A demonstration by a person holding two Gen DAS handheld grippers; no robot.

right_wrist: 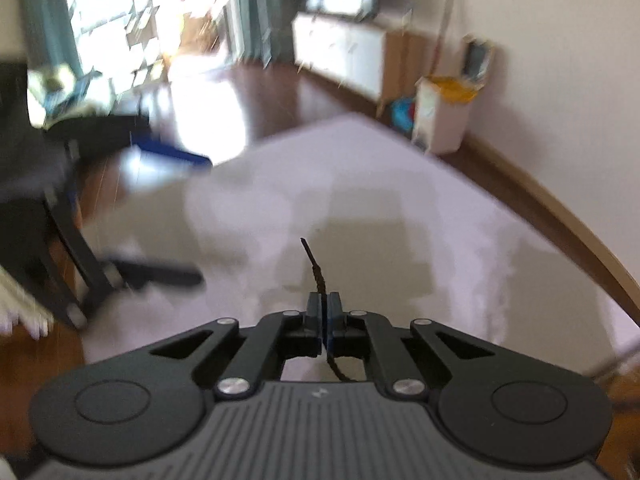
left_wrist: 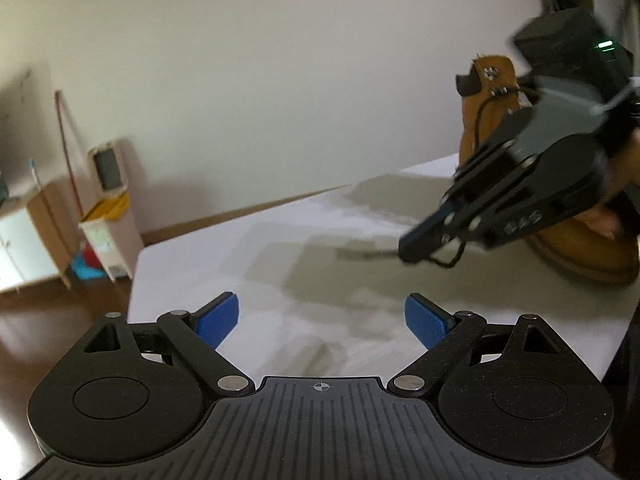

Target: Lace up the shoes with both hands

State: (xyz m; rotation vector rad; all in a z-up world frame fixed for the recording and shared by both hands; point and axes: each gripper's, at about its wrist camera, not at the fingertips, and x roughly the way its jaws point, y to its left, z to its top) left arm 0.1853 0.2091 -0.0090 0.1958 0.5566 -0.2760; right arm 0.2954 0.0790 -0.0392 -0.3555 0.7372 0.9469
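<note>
A tan high-top boot (left_wrist: 492,92) stands on the white table (left_wrist: 240,264) at the right, partly hidden behind my right gripper (left_wrist: 416,246). A dark lace (left_wrist: 480,120) runs down from the boot's upper eyelets. My right gripper is shut on the dark lace (right_wrist: 316,268), whose tip sticks out forward past the closed pads. A loop of lace hangs under it in the left wrist view. My left gripper (left_wrist: 322,320) is open and empty, low over the table, left of the boot.
A white bin with a yellow liner (right_wrist: 444,116) stands by the wall, with a low cabinet (right_wrist: 344,56) beyond it. A dark chair (right_wrist: 48,208) stands left of the table. The table edge (right_wrist: 560,208) runs along the right.
</note>
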